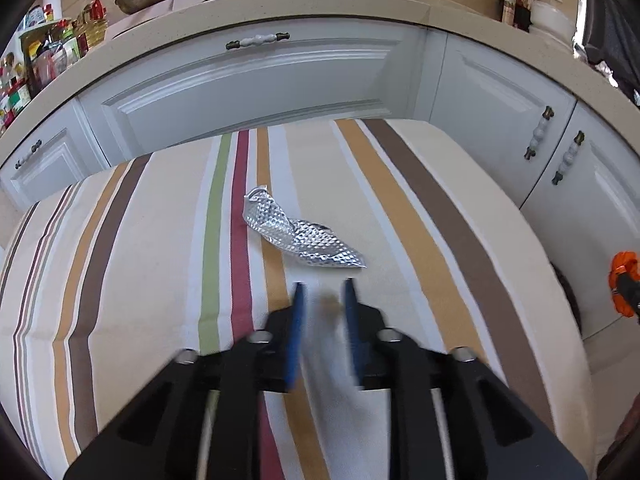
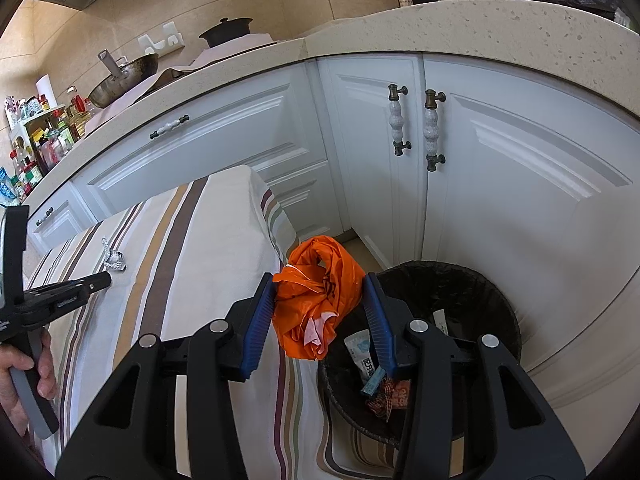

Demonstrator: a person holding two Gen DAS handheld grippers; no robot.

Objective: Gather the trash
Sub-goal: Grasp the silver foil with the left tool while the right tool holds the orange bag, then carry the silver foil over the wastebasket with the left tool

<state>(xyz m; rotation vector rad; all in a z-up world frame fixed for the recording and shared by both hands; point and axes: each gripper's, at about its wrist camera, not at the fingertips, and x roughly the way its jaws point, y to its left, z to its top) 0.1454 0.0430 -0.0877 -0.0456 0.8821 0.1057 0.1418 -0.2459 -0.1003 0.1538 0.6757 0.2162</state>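
I see open striped tablecloth (image 1: pixel 400 208) on all sides of the crumpled foil (image 1: pixel 298 236), with nothing between it and my left gripper (image 1: pixel 323 286). Beyond the table's far edge, white cabinet doors (image 1: pixel 256 92) block the way.

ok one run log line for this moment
right tongs: shut on orange bag beside bin | left tongs: empty, short of foil wrapper on striped cloth

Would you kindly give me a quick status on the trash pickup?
Right gripper clamped on orange bag, beside bin. Left gripper empty, short of foil wrapper. Nothing in the way.
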